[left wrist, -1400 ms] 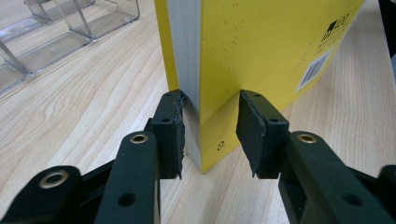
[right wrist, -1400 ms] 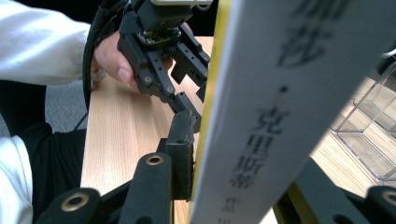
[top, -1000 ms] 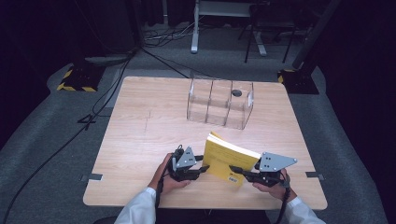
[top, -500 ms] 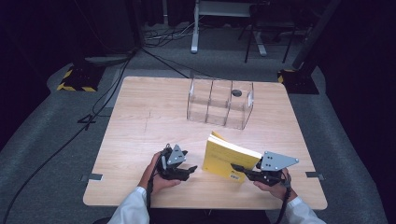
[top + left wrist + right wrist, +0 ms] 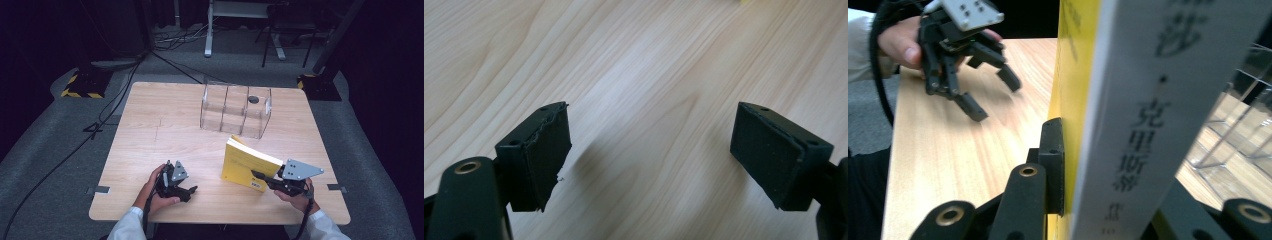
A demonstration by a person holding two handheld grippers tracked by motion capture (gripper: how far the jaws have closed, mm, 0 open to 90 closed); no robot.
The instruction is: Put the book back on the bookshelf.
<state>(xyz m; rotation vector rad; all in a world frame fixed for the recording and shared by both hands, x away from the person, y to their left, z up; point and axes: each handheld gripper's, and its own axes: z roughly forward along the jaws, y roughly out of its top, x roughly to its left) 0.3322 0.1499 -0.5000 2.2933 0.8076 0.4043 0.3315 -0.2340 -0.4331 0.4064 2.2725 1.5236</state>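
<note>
The pale wooden tabletop (image 5: pixel 165 125) has wide bare room across its left and centre in the high view. A clear wire-and-plastic divided organiser (image 5: pixel 235 111) stands toward the upper middle of the frame, near the far edge. Beyond every edge lies grey floor with cables at the upper left.

The yellow paperback book with a white spine (image 5: pixel 246 163) stands tilted on the tabletop at the lower right of the high view, just below the organiser and apart from it, some way in from the near edge. The right gripper (image 5: pixel 261 177) reaches in from the lower right and pinches the book's lower corner. In the right gripper view its jaws press on both covers, with the yellow cover (image 5: pixel 1070 95) against the left jaw and the spine facing the camera.

The left gripper (image 5: pixel 187 191) sits at the lower left of the high view, close to the near edge and well apart from the book. Its jaws have just been opening and now stand spread, with only bare wood (image 5: pixel 649 120) between them in the left gripper view.
</note>
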